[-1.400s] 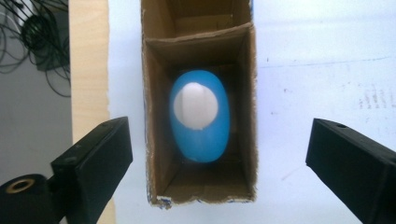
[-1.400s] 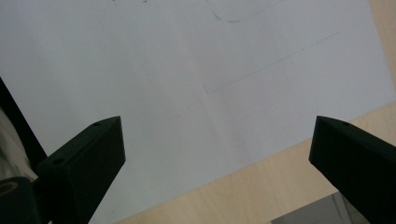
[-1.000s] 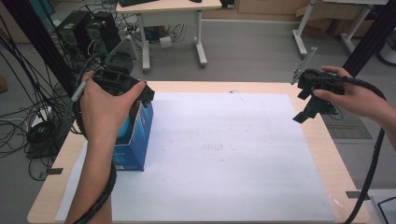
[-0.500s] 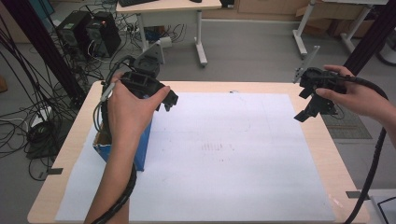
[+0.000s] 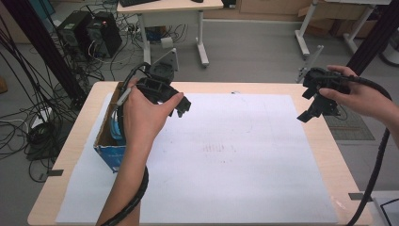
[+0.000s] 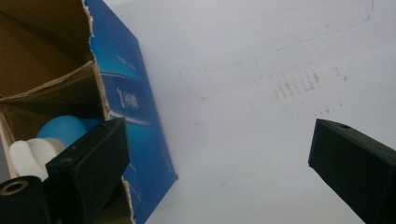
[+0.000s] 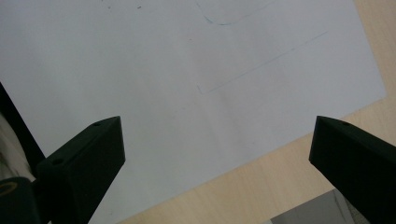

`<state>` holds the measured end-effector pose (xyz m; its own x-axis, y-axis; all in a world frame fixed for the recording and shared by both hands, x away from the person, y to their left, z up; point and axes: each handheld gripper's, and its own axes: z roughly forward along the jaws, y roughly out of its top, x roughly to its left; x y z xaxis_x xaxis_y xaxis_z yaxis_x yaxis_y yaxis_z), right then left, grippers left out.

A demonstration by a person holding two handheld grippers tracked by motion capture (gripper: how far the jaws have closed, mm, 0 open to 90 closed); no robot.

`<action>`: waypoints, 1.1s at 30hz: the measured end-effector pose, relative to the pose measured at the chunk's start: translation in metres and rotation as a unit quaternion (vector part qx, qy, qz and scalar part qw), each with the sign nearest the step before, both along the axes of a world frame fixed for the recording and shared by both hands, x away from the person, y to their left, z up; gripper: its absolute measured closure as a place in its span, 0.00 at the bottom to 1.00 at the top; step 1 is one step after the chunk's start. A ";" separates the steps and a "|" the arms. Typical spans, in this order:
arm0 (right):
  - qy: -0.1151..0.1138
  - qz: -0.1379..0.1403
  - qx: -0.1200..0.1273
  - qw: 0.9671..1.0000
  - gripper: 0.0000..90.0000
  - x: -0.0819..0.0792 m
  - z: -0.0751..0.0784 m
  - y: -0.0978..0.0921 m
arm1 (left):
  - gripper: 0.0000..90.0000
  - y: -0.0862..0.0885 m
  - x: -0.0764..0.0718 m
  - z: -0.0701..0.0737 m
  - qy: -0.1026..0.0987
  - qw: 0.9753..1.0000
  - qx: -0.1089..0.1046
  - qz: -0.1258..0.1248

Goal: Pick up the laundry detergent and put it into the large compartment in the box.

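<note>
We see the left gripper [image 5: 181,107] with its two black jaws spread wide apart and nothing between them, held in the air above the white paper sheet [image 5: 226,155] that covers most of the bench. In the left gripper view, one jaw hangs over the torn edge of an open blue cardboard box [image 6: 135,116], the other over bare paper marked with faint smudges. Inside the box we see its brown inner walls, a light blue rounded object [image 6: 65,128] and a white rounded object [image 6: 30,154] beside it; we cannot tell what they are.

From the high view, the box [image 5: 110,155] sits on the paper near the left edge of the light wooden bench [image 5: 329,155], just beside and partly under the person's left hand [image 5: 141,115].

The right gripper [image 5: 315,106] is held in the person's right hand [image 5: 357,96] well apart from the left, above the right edge of the paper. Its jaws also stand wide apart and empty; in the right gripper view they frame the paper's edge and a strip of bare wood.

Black cables [image 5: 371,179] trail from both grippers toward us.
</note>
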<state>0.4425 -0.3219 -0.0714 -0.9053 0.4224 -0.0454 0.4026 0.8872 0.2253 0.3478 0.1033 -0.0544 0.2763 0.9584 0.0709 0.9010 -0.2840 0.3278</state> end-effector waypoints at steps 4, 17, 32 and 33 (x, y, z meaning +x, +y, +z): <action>0.002 -0.001 -0.001 1.000 0.04 0.001 0.000 0.000 | 0.06 -0.002 0.004 -0.005 0.005 1.000 -0.002 -0.002; 0.003 0.000 -0.001 1.000 0.04 0.003 -0.002 -0.002 | 0.06 -0.006 0.006 -0.008 0.010 1.000 -0.003 -0.007; 0.002 -0.001 0.002 1.000 0.04 0.000 -0.003 -0.004 | 0.06 -0.008 0.006 -0.008 0.015 1.000 0.001 -0.010; 0.001 -0.001 0.001 1.000 0.04 0.000 -0.003 -0.004 | 0.06 -0.008 0.006 -0.008 0.014 1.000 0.001 -0.011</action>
